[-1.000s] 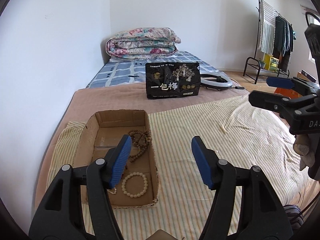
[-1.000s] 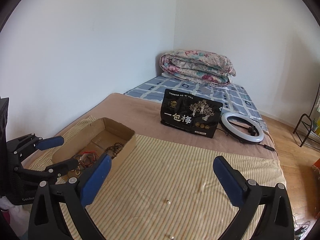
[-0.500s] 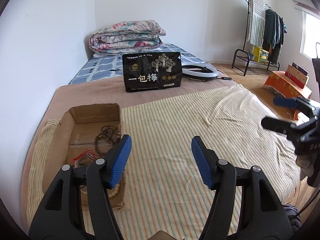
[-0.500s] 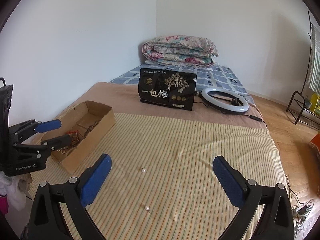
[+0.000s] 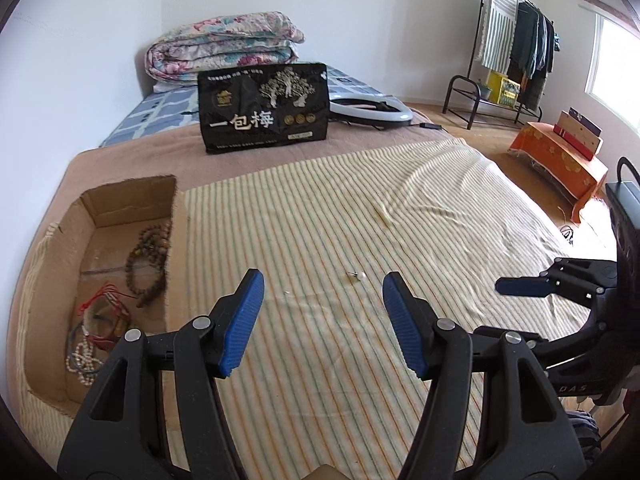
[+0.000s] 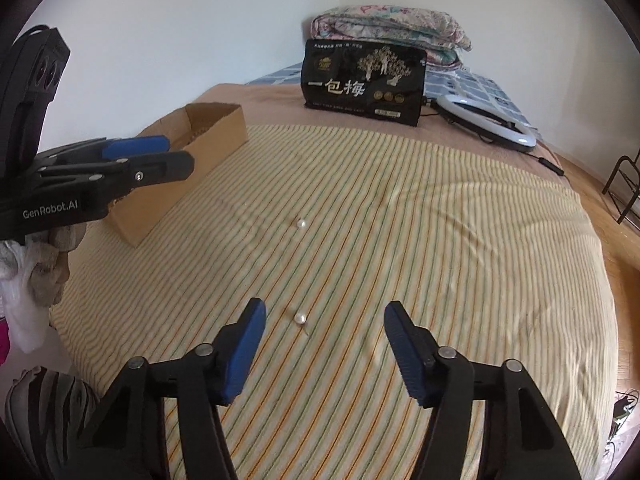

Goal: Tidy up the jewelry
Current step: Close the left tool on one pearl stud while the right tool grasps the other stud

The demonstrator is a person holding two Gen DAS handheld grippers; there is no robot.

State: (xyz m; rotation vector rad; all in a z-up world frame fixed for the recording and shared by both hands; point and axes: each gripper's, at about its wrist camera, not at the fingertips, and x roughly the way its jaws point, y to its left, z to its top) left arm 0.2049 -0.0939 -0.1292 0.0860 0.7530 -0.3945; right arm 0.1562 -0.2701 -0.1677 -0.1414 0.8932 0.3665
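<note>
My left gripper (image 5: 322, 312) hangs open over the striped sheet with nothing between its fingers. A pearl earring (image 5: 360, 276) lies just beyond its right finger. To its left sits an open cardboard box (image 5: 132, 194) holding a brown bead strand (image 5: 150, 260), red cord bracelets and a white bead bracelet (image 5: 82, 360). My right gripper (image 6: 325, 316) is low over the sheet and its jaws are closing. A second pearl earring (image 6: 300, 318) lies on the sheet between them, nearer the left pad, untouched. The first pearl (image 6: 301, 223) lies farther ahead.
A black printed bag (image 5: 264, 108) stands at the back of the bed, with a ring light (image 5: 370, 110) and a folded quilt (image 5: 224, 50) behind it. A clothes rack (image 5: 512, 52) and an orange-draped stand (image 5: 560, 164) are on the floor to the right.
Both grippers have dropped toward the bed and tilted down. The right jaws have narrowed, and the near pearl now lies between them. The box has slid to the left in the left wrist view.
</note>
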